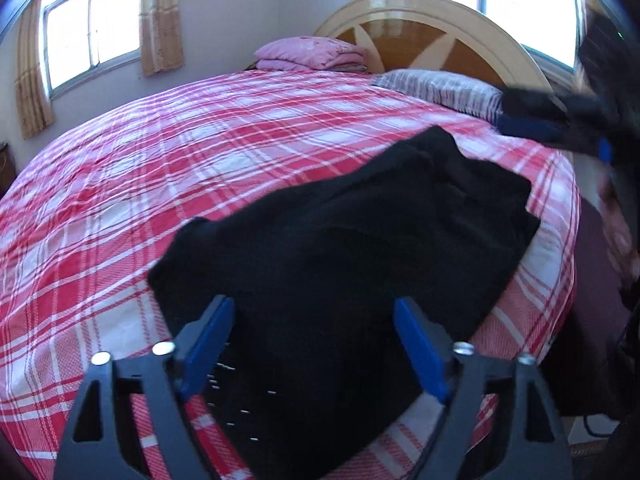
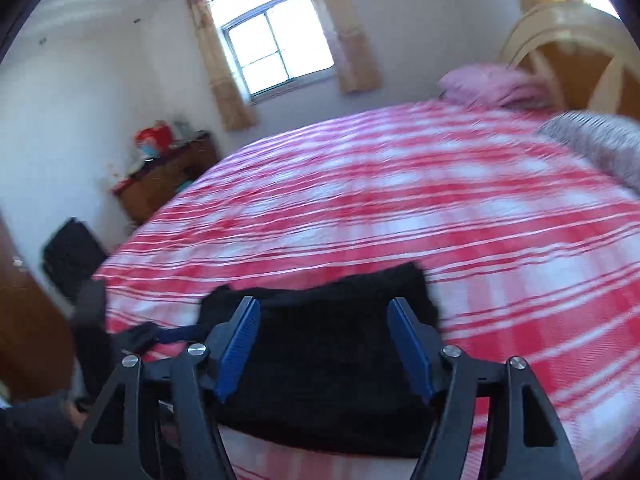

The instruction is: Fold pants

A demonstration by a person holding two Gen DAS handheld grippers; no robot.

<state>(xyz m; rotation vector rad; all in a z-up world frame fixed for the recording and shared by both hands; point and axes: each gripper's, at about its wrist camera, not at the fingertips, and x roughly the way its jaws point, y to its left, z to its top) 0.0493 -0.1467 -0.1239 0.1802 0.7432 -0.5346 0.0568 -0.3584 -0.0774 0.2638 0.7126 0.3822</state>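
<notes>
The bed (image 1: 120, 184) with its red-and-white plaid cover fills both views. Black pants (image 1: 340, 248) lie folded in a flat bundle near its front edge. At the headboard (image 1: 440, 36) sit a pink pillow (image 1: 312, 54) and a grey one (image 1: 436, 84). The left gripper (image 1: 314, 316) hangs over the pants, fingers wide apart, gripping nothing. The right gripper (image 2: 322, 316) is likewise spread above the pants, its fingers empty

Blown-out daylight windows (image 1: 94, 36) — fisheye warp, right view motion-blurred
</notes>
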